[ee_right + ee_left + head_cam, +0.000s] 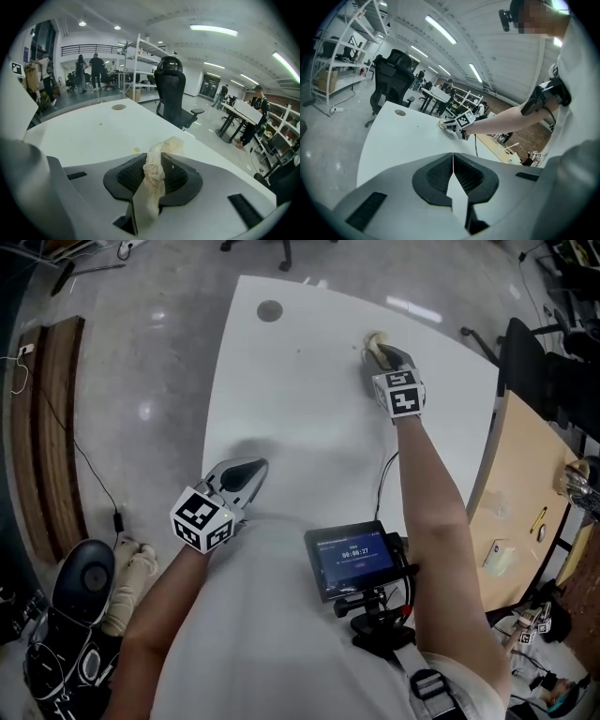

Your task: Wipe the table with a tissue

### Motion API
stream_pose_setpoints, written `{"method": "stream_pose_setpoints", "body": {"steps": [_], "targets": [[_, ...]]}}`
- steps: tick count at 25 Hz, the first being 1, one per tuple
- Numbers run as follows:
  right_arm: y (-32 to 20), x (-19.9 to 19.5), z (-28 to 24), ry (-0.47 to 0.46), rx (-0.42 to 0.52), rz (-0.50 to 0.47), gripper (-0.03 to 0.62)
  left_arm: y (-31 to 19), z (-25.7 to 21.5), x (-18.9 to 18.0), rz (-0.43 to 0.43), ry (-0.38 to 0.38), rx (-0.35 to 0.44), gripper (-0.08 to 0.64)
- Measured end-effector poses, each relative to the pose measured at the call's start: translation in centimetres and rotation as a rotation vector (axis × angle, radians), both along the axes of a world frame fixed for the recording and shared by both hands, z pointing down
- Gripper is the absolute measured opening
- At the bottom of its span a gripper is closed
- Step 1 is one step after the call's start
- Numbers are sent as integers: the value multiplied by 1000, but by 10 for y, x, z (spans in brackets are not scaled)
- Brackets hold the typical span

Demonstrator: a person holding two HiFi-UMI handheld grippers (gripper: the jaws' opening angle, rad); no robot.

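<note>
Left claw point(251, 472): low left, over the near edge of the table point(300, 418). Its jaws are pressed together with nothing between them. The tissue point(375, 340) is nowhere near it; it's well apart, across the table on the far right side.

Middle: a screen point(354, 559) on my chest rig shows a blue display with timer-style digits, too small for me to read for sure. The marker cubes on both claws carry only black-and-white squares, no words. No other legible writing.

Right claw point(380, 354): out at the far right part of the table, tilted down. Its jaws are partly closed and clamped on the tissue. The right gripper view shows a crumpled cream twist running up between the pads, its loose end poking past the tips and bunched down at the tabletop. A small yellowish spot point(136, 150) sits on the table just left of that end.
</note>
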State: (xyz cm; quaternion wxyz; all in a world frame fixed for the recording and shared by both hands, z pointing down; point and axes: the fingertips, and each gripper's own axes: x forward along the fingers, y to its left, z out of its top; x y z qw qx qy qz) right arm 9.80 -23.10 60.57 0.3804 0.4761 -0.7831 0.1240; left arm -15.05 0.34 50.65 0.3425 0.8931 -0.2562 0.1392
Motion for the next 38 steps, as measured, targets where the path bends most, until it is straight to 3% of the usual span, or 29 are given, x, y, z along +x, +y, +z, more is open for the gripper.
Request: {"method": "stream_pose_setpoints", "body": {"steps": [7,12,18,27,34,38], "targets": [[-5,-13,2,-27,9,24,87,-8,0,-11,-12,9,-6,8],[1,-41,1,34,28,-61,87,-7,-1,-11,-5,17,-6,8],[10,-80,3,15,21,-145,87,-6,1,-18,-14,15,-4,8],[18,-107,3,13,14,-117,87,2,0,-14,-2,20,-7,8],[20,-166,2,-6,19,-211,87,-1,0,-31,-18,15,1,8],[31,-205,1,-26,22,-335,87,-1,1,-37,-32,7,-2,8]]}}
